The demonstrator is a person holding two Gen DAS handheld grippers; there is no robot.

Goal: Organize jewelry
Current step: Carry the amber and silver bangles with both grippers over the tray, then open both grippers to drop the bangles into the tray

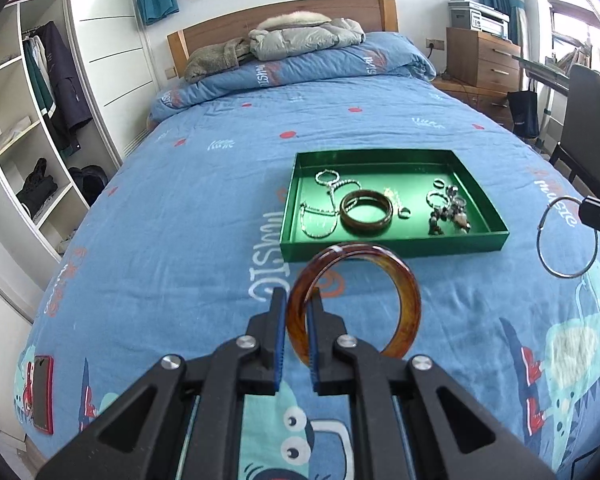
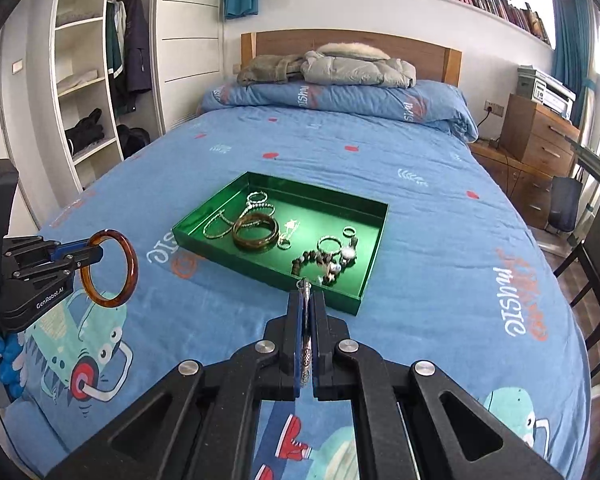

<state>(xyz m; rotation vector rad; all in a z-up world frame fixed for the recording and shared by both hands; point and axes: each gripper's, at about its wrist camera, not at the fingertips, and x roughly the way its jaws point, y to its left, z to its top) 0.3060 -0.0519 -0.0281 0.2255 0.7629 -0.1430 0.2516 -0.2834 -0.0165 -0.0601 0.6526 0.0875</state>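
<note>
A green tray lies on the blue bed and holds a brown bangle, silver chains, rings and a bead bracelet. My left gripper is shut on an amber bangle, held upright above the bedcover in front of the tray. My right gripper is shut on a thin silver bangle, held above the bed near the tray's front right corner.
A red phone lies at the bed's left edge. Folded jackets and a quilt sit at the headboard. An open wardrobe stands left, a wooden drawer unit and a dark chair right.
</note>
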